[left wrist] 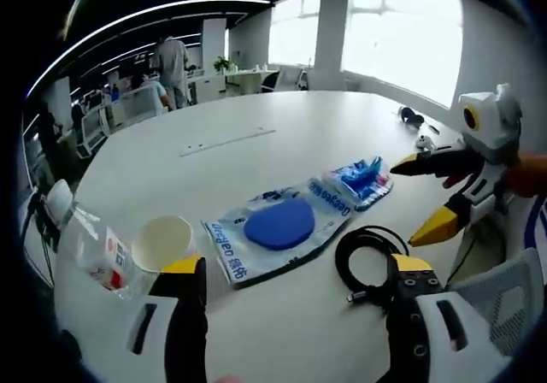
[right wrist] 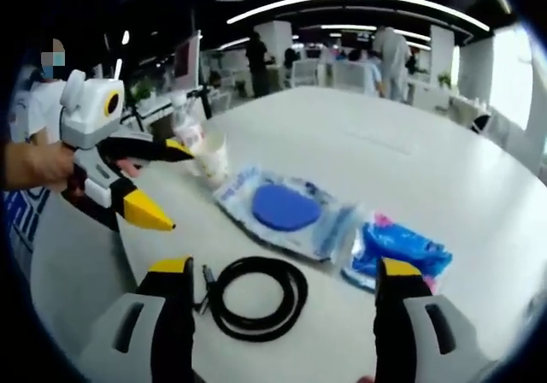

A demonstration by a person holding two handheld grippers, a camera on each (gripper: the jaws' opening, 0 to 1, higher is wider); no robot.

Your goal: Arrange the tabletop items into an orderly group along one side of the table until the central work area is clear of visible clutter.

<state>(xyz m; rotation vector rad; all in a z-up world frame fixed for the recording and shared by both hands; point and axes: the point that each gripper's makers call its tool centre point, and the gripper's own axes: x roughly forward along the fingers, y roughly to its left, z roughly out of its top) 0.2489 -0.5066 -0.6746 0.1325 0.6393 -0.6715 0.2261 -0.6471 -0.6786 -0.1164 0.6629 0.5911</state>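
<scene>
On the white table [left wrist: 282, 126] lies a clear packet holding a blue disc [left wrist: 278, 225], with a smaller blue packet [left wrist: 359, 182] beside it. A black cable coil [left wrist: 372, 255], a paper cup [left wrist: 162, 242] and a plastic bottle [left wrist: 94, 255] sit near the front edge. My left gripper [left wrist: 297, 268] is open above the packet's near edge, holding nothing. The right gripper [left wrist: 414, 199] comes in from the right, open and empty. In the right gripper view, the right gripper [right wrist: 284, 268] stands open over the cable coil [right wrist: 256, 297]. The left gripper [right wrist: 175, 186] is open beside the cup [right wrist: 212, 156].
Small dark items [left wrist: 410, 114] and a white object [left wrist: 425, 142] lie at the table's far right edge. A thin strip [left wrist: 226, 141] lies mid-table. A chair [left wrist: 513, 289] stands at the near corner. People and desks fill the background.
</scene>
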